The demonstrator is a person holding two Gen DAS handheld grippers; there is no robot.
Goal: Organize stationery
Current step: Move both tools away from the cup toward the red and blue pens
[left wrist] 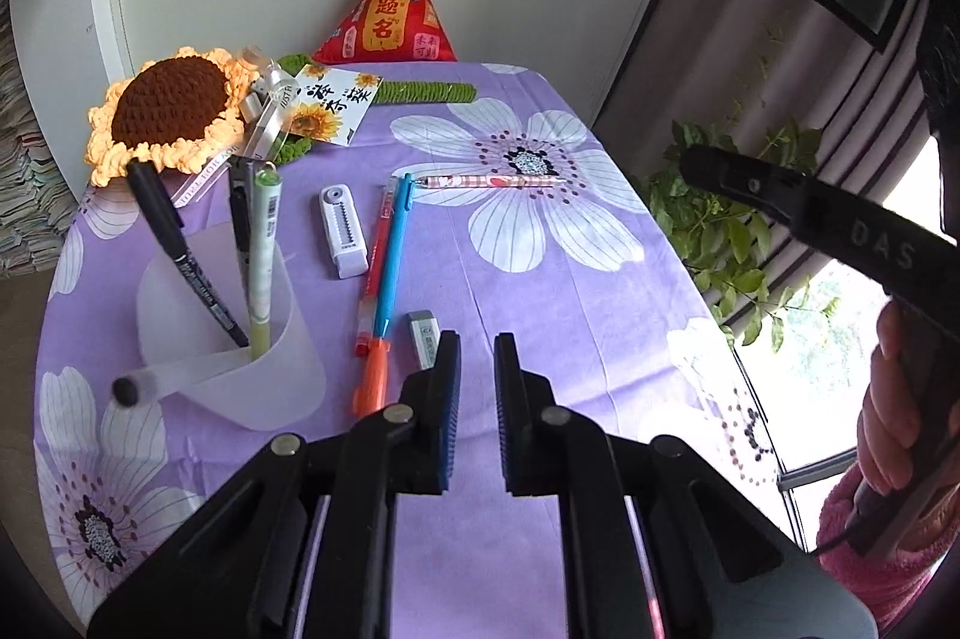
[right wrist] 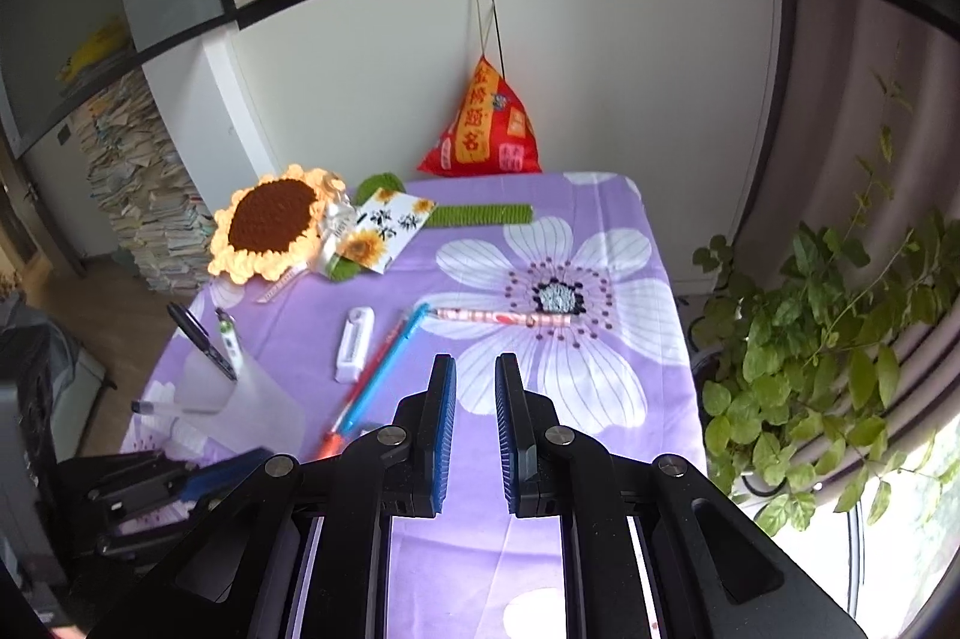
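Observation:
A translucent white pen holder (left wrist: 240,339) stands at the table's left with a black marker (left wrist: 174,243), a green pen (left wrist: 264,243) and another dark pen in it; it also shows in the right wrist view (right wrist: 240,393). On the purple cloth lie a white correction tape (left wrist: 343,231), a red pen (left wrist: 375,255), a blue pen (left wrist: 393,249), an orange highlighter (left wrist: 369,378), a grey eraser (left wrist: 423,330) and a pink patterned pen (left wrist: 489,181). My left gripper (left wrist: 477,357) is open and empty, just right of the eraser. My right gripper (right wrist: 474,381) is open and empty above the cloth.
A crochet sunflower (left wrist: 168,105), a card (left wrist: 327,102) and a green crochet stem (left wrist: 420,90) lie at the back. A red pyramid cushion (left wrist: 390,15) leans in the corner. A potted plant (right wrist: 828,339) stands off the table's right edge. A clear pen (left wrist: 156,381) sticks out by the holder.

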